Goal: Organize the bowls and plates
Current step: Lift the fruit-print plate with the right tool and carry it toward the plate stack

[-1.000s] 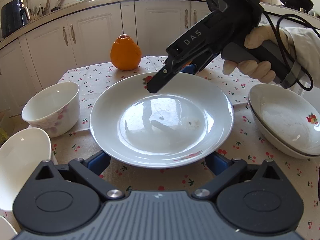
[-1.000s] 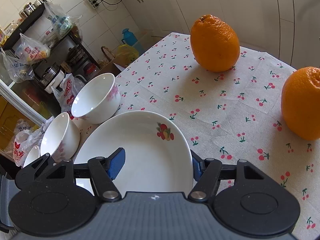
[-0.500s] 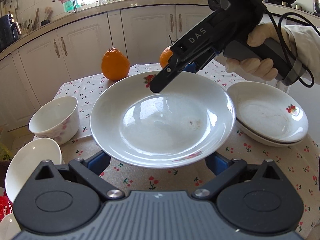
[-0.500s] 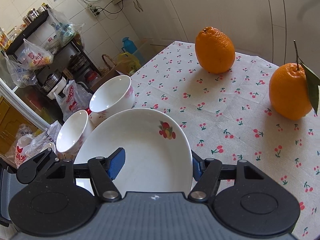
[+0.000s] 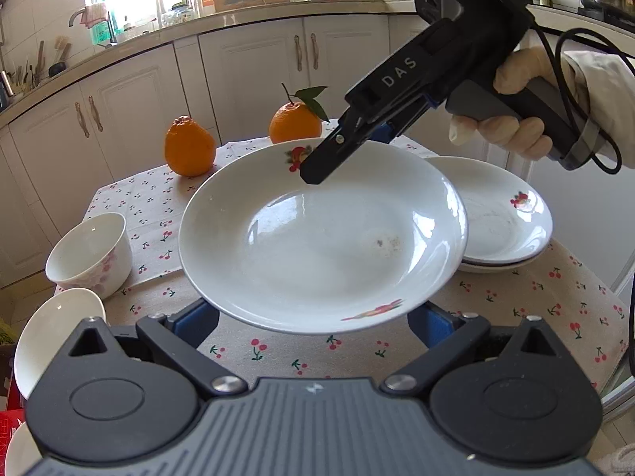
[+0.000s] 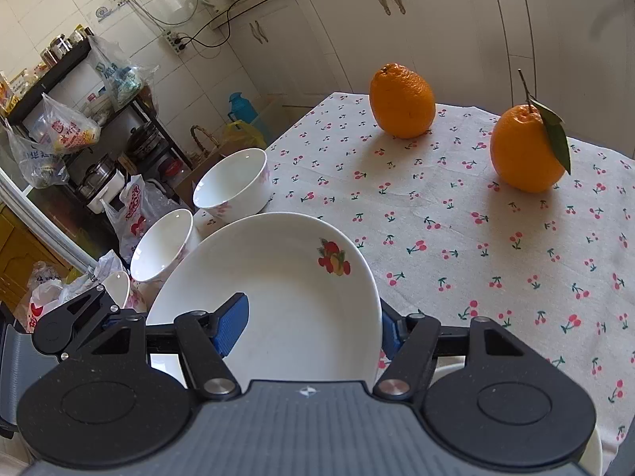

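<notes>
Overhead, both grippers clamp one glossy round plate (image 5: 321, 238).

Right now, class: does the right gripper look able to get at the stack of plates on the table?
Probably not yet. The right gripper is clamped on the far rim of the lifted plate, so its jaws are taken. The stack of plates itself has nothing on top.

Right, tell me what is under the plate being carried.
Under the plate: cherry-print tablecloth and an edge of the stacked plates. The cloth directly beneath is hidden.
</notes>
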A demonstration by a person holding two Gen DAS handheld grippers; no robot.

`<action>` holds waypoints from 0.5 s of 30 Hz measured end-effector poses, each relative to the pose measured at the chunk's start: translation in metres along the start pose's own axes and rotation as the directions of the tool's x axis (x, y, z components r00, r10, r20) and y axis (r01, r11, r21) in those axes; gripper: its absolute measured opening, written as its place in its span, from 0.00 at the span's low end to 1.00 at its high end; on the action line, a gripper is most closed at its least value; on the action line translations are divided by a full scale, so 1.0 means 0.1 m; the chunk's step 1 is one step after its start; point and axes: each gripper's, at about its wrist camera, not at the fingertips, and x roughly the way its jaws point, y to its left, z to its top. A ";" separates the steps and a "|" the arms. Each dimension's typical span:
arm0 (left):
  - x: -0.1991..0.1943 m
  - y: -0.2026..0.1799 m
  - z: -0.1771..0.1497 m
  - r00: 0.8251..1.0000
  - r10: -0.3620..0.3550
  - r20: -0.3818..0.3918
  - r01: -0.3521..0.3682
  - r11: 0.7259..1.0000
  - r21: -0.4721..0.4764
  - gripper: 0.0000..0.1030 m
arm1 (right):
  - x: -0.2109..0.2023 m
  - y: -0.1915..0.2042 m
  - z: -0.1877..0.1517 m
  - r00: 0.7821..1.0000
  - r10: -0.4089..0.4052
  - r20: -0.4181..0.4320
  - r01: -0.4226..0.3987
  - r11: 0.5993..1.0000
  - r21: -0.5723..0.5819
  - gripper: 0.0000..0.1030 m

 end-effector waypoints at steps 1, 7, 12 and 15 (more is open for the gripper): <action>-0.01 -0.02 0.00 1.000 -0.005 0.000 0.005 1.000 0.006 0.97 | -0.03 0.00 -0.03 1.000 -0.004 0.005 0.004 1.000 0.004 0.70; -0.04 -0.16 0.01 0.999 -0.048 0.001 0.048 0.998 0.039 0.97 | -0.25 0.00 -0.23 0.999 -0.035 0.030 0.034 0.999 0.032 0.70; -0.03 -0.29 0.03 0.996 -0.093 0.001 0.092 0.993 0.072 0.97 | -0.44 -0.05 -0.42 0.996 -0.066 0.054 0.062 0.995 0.072 0.70; -0.01 -0.37 0.05 0.993 -0.116 0.002 0.115 0.989 0.092 0.97 | -0.54 -0.09 -0.53 0.994 -0.087 0.065 0.081 0.992 0.093 0.70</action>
